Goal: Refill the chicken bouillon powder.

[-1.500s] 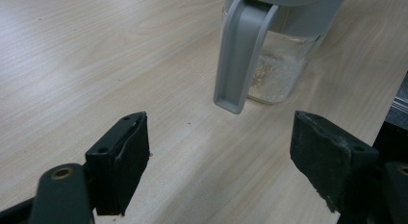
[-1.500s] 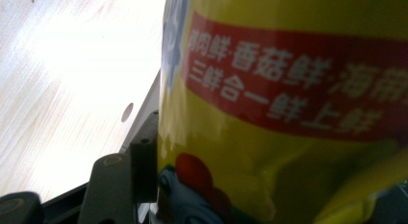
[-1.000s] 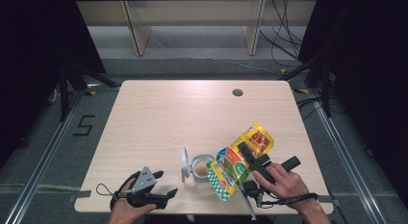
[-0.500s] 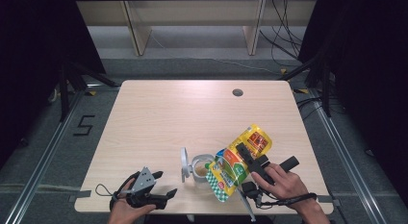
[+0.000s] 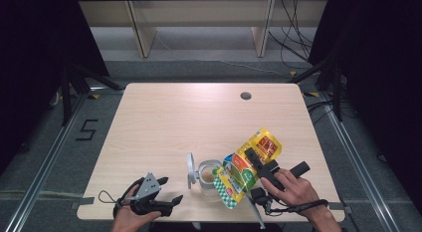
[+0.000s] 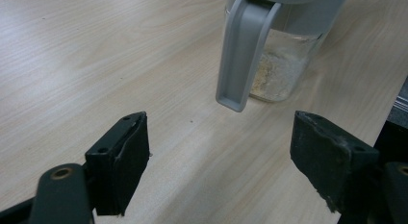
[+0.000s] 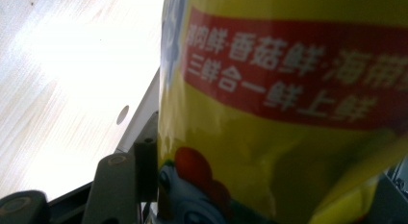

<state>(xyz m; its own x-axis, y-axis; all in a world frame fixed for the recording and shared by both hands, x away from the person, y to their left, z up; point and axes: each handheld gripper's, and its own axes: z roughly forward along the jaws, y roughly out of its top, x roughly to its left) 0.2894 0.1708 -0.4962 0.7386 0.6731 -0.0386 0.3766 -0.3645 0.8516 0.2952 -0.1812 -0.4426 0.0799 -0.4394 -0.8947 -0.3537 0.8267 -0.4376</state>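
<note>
The right gripper (image 5: 255, 161) has its jaws pressed on a yellow seasoning pouch (image 5: 246, 167) — in the right gripper view one black pad lies flat against the pouch's printed side, under a red band of white lettering. The pouch is tilted, its lower end hanging over the mouth of a small glass jar (image 5: 209, 175), its upper end pointing toward the table's right edge. The jar stands near the front edge of the tabletop (image 5: 199, 112), a little right of the middle, with a pale powder in its bottom and its grey flip lid (image 5: 190, 168) swung up on the left side.

The left gripper (image 5: 169, 202) rests by the front edge toward the left corner — jaws wide apart, nothing between them, pointing at the jar (image 6: 284, 65) and its hanging lid (image 6: 243, 51).
</note>
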